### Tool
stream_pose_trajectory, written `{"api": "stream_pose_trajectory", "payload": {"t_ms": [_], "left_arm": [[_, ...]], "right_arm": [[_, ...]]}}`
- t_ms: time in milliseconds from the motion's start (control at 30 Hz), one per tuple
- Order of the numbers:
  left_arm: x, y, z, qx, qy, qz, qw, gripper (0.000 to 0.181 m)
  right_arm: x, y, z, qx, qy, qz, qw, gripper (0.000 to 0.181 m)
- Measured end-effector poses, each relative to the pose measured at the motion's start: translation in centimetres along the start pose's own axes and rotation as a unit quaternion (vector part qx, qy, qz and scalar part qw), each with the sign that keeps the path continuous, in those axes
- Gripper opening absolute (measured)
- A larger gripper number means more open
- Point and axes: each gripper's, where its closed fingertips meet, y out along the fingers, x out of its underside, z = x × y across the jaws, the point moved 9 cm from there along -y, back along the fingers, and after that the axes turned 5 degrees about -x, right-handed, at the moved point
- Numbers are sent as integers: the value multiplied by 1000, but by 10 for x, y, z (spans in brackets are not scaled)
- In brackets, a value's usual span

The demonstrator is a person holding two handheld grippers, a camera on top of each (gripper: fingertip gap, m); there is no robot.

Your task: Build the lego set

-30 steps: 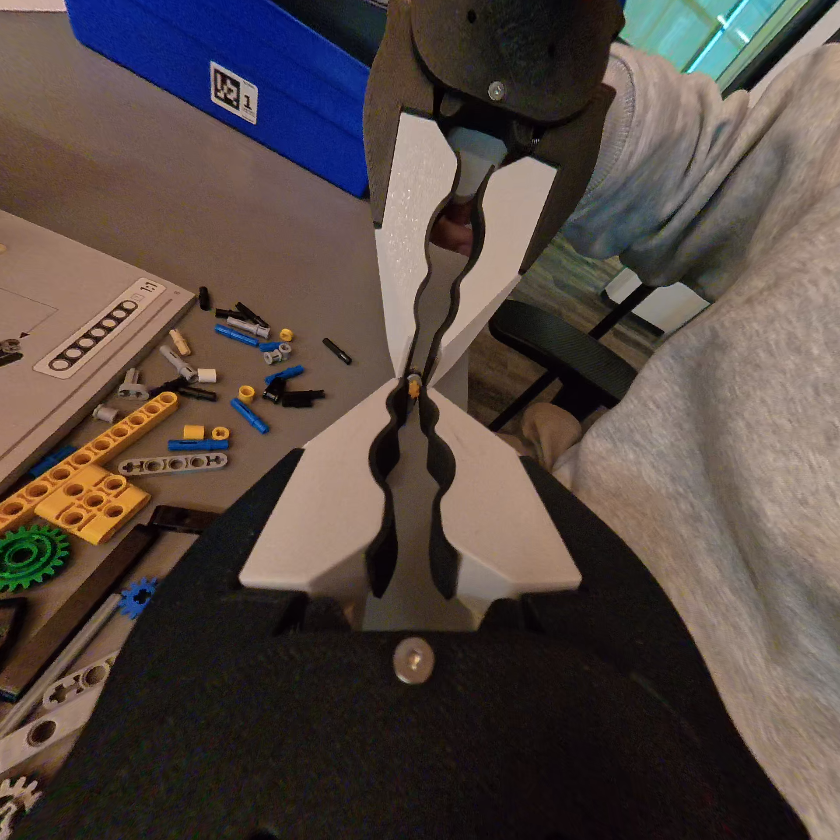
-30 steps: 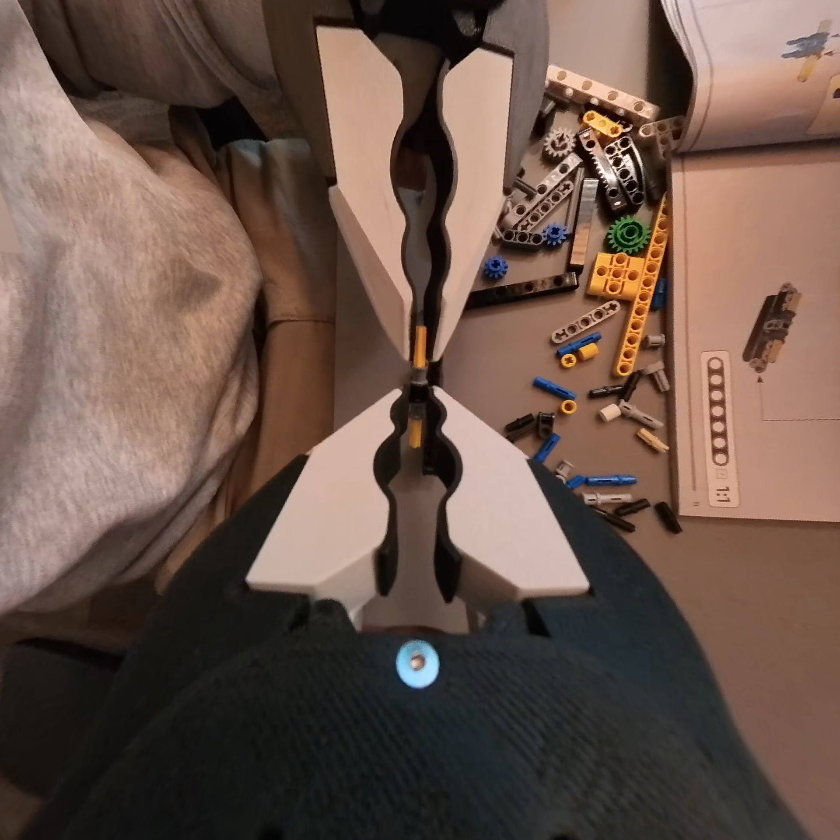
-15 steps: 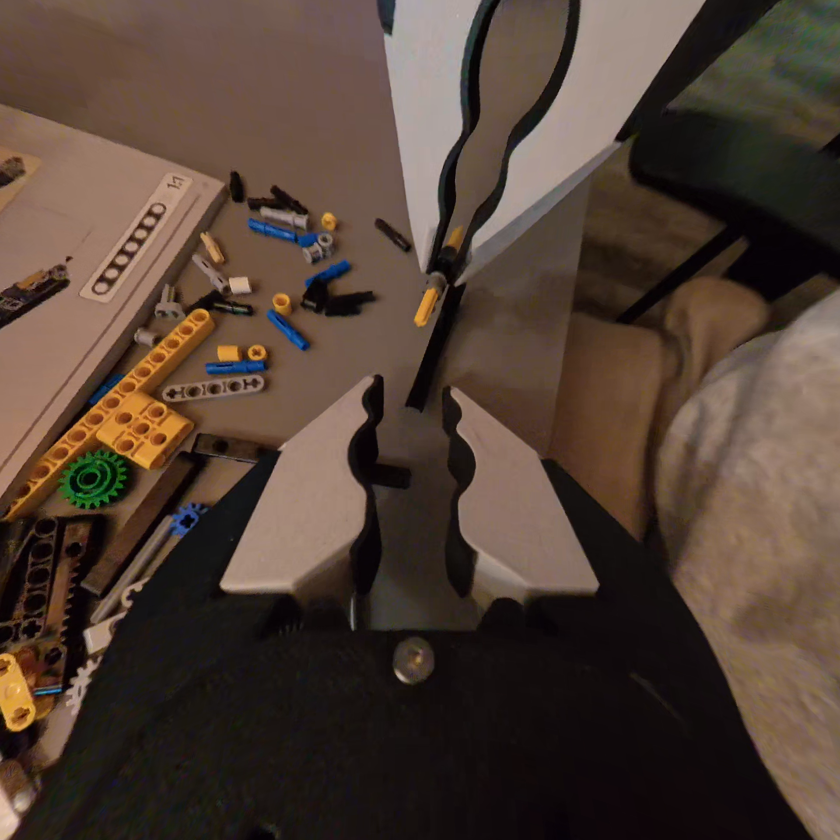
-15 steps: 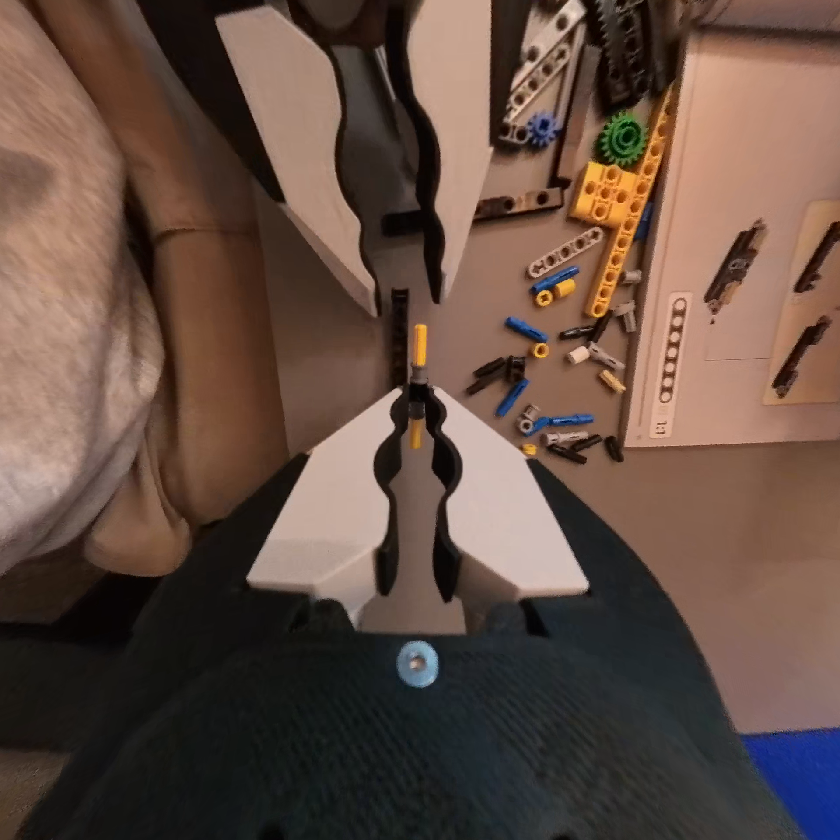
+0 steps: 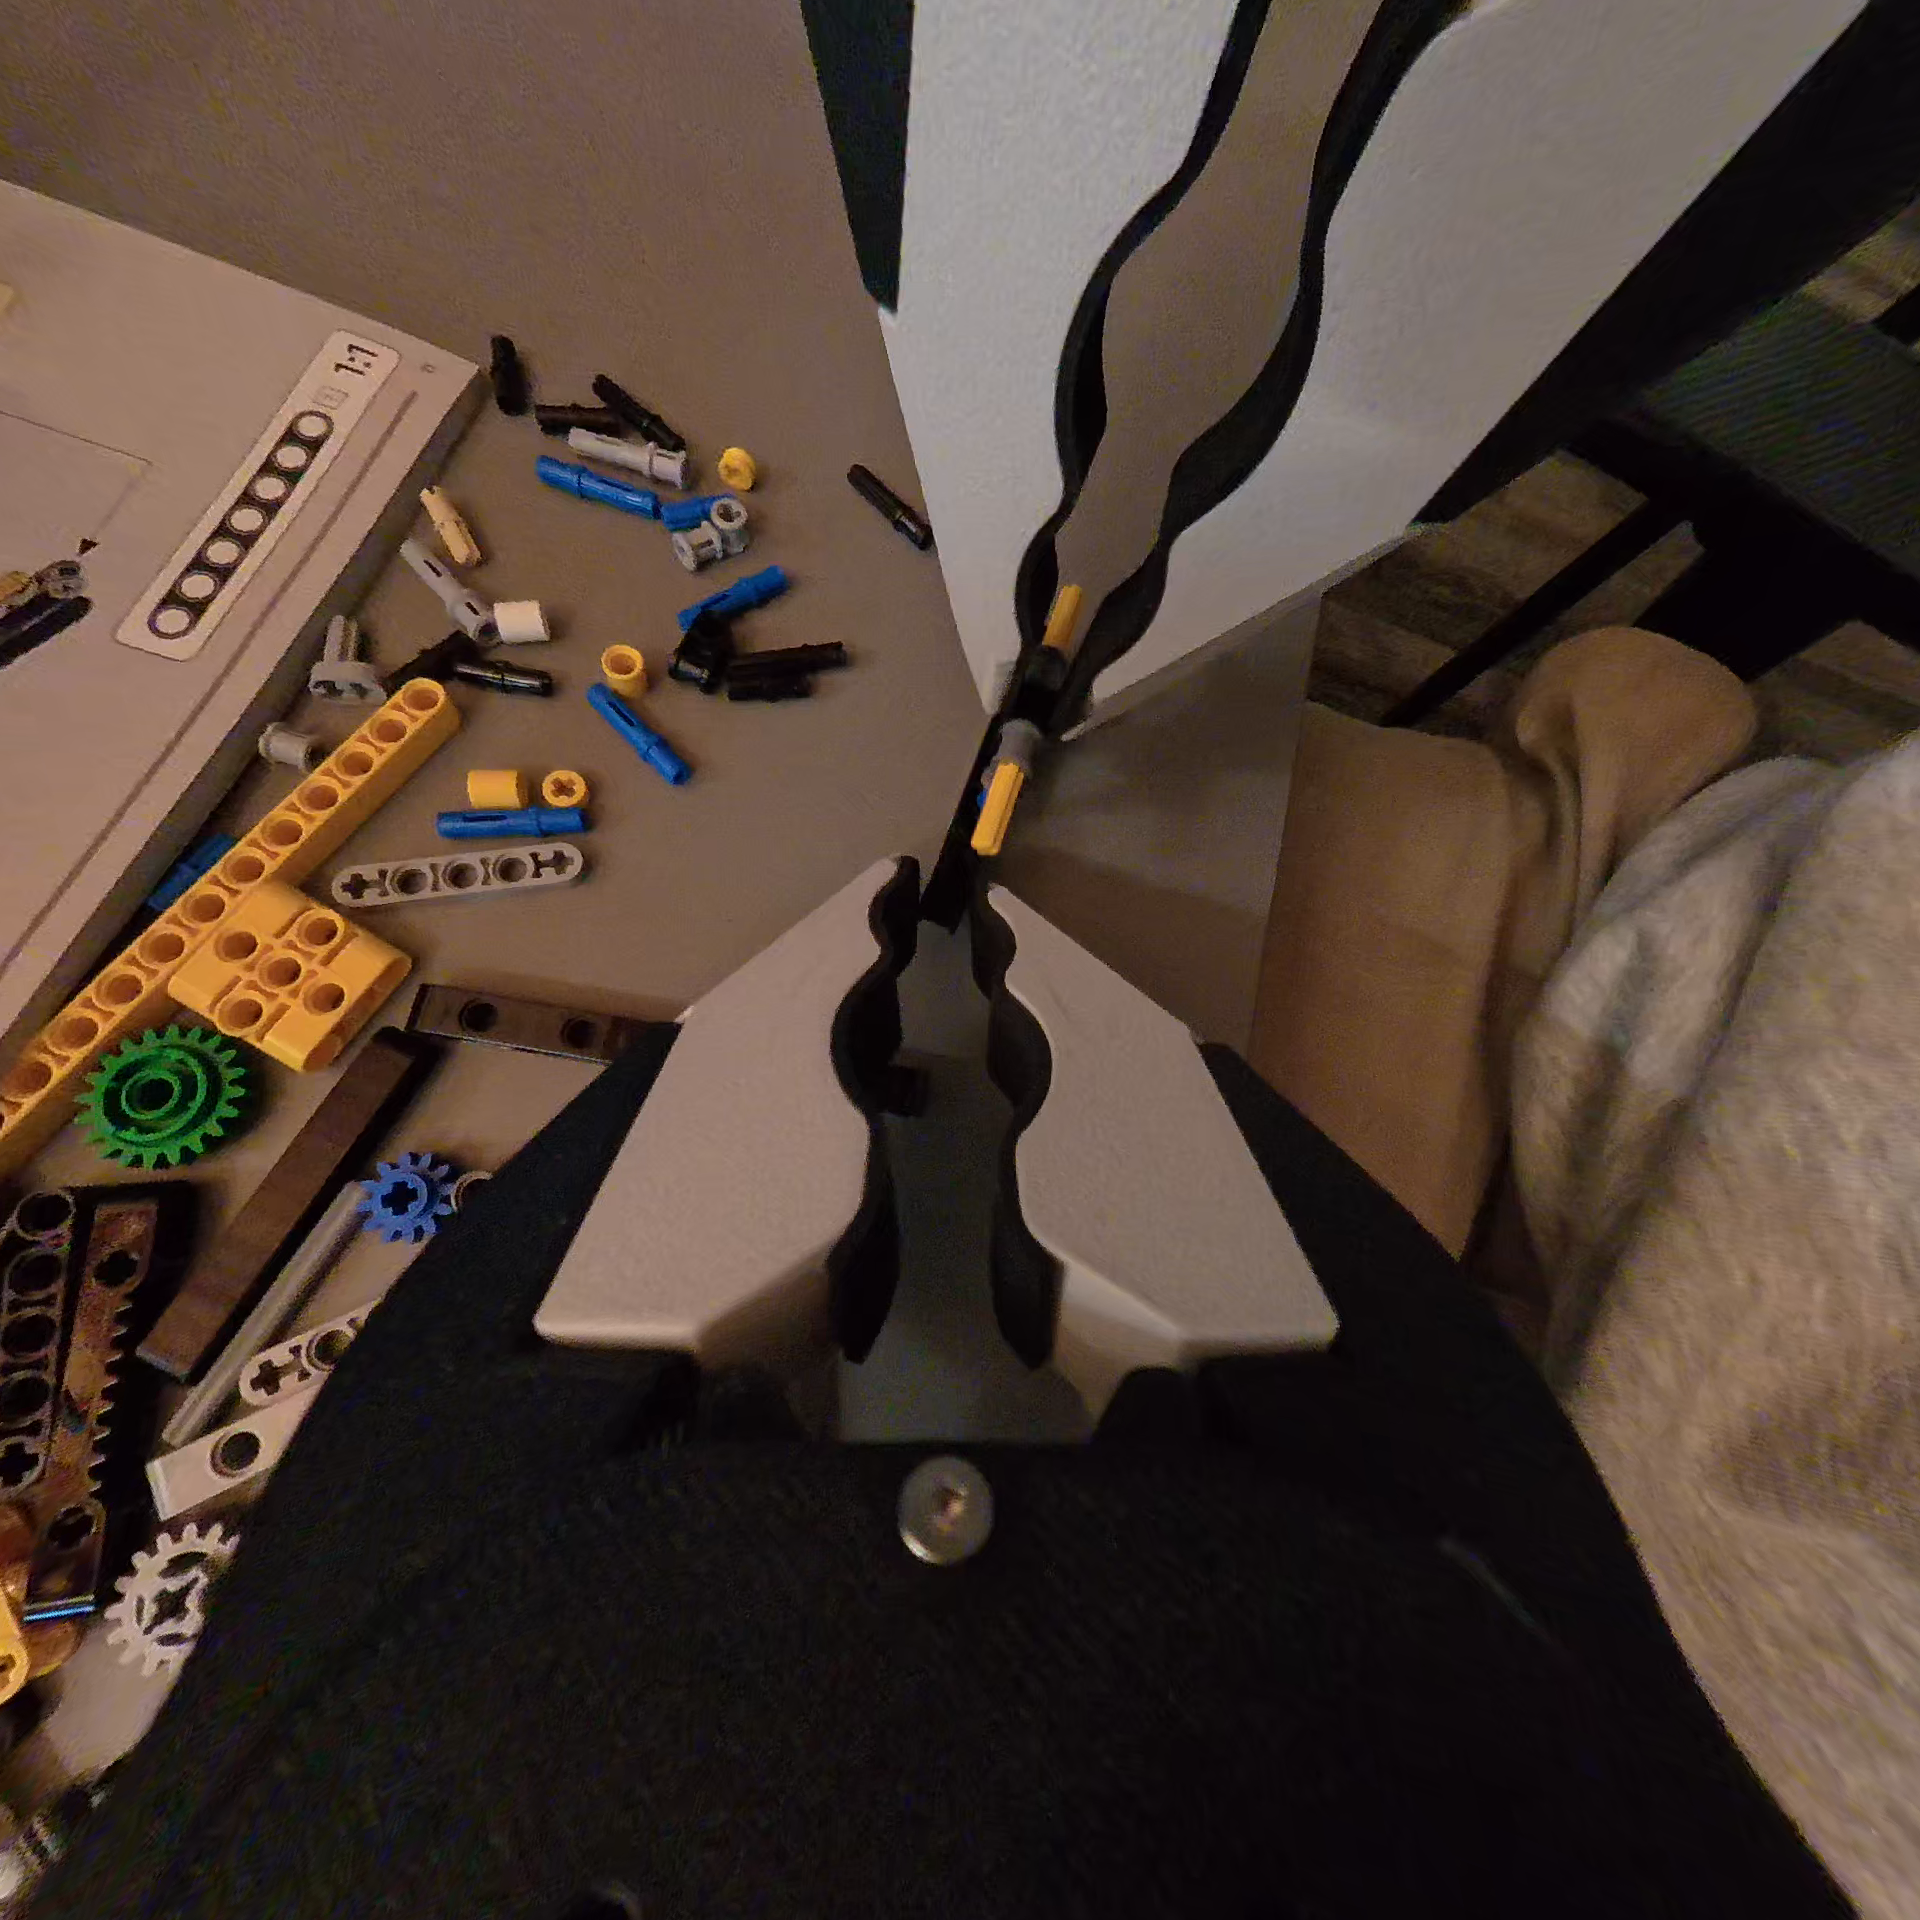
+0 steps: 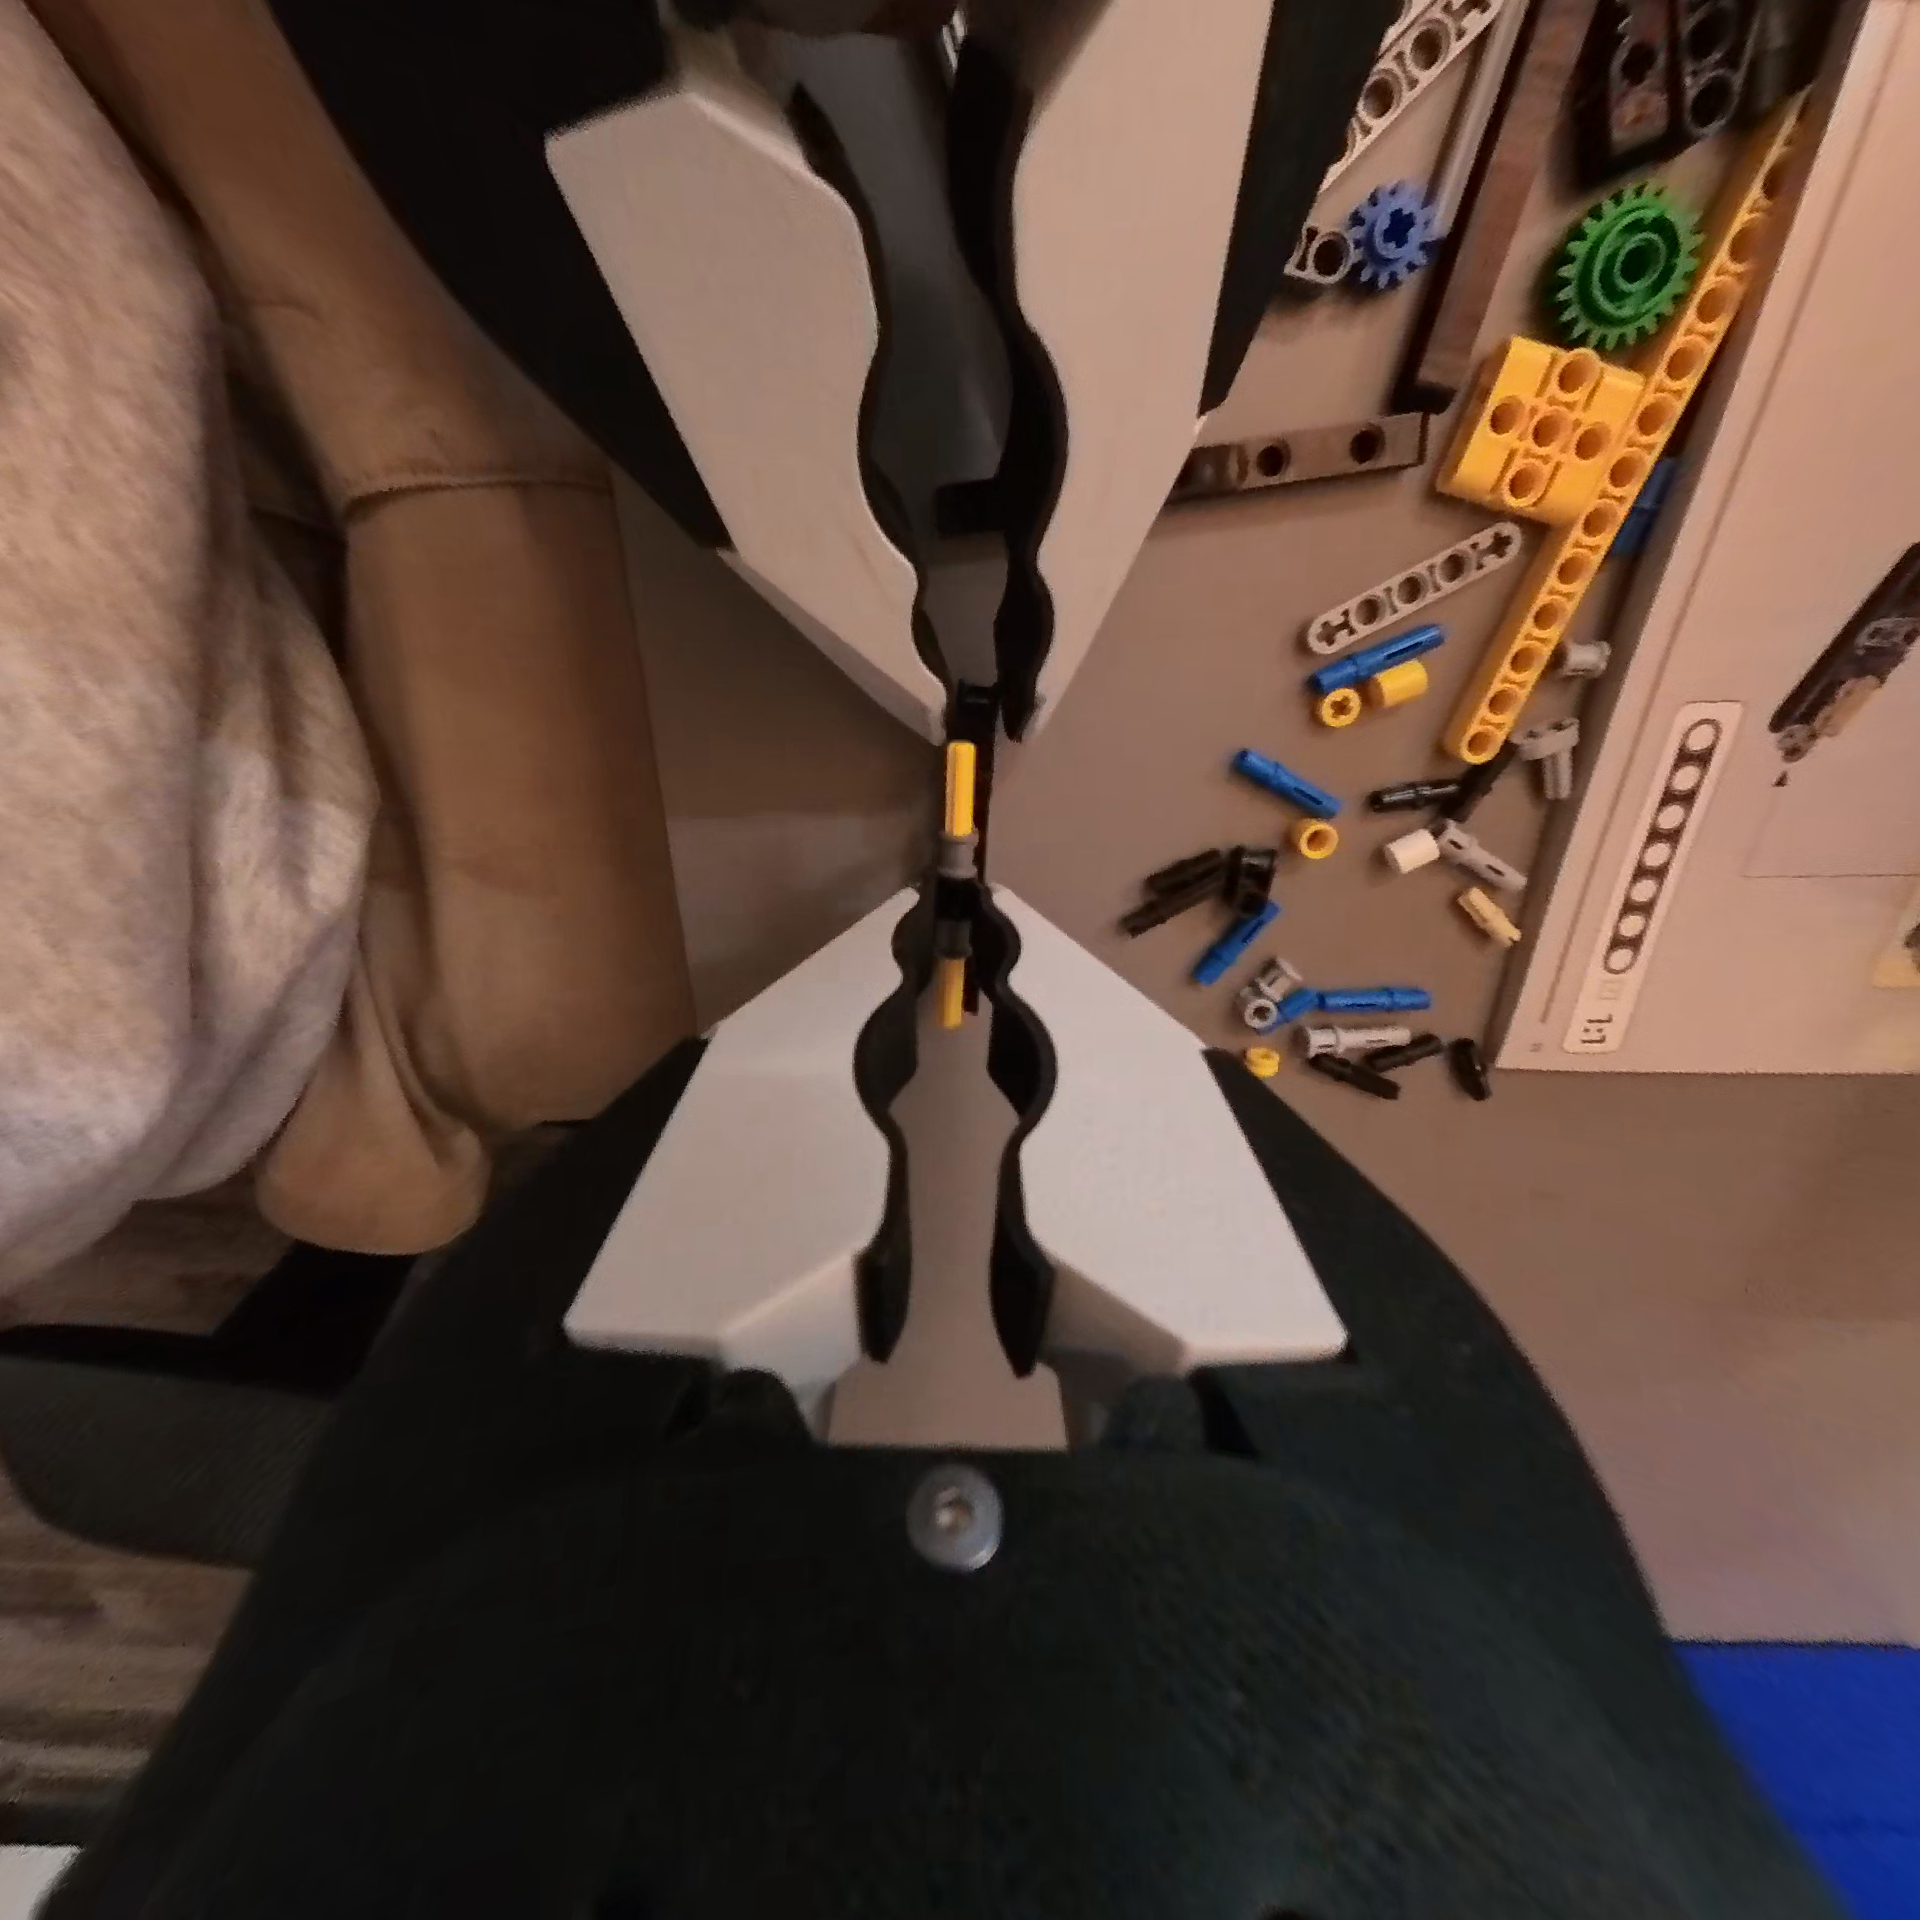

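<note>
- The right gripper's (image 6: 956,904) jaws are clenched on a yellow axle (image 6: 958,779) carrying one grey bush (image 6: 956,847).
- The left gripper's (image 5: 945,899) jaws, spread wide half a second ago after letting the axle's tip go, have now narrowed and appear clamped on a thin black beam (image 6: 971,704) just beside the axle.
- My guess is that mating axle and beam comes next.
- On the bench (image 5: 623,156) left of the left jaws lie three gears: green (image 5: 161,1093), blue (image 5: 403,1195) and white (image 5: 166,1600).
</note>
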Motion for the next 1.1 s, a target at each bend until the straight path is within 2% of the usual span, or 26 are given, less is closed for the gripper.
{"api": "stream_pose_trajectory", "payload": {"t_ms": [1100], "left_arm": [[2,-1,-8,37,-60,-1,998,9]], "right_arm": [[-1,4,7,-5,-1,-10,1000,5]]}}
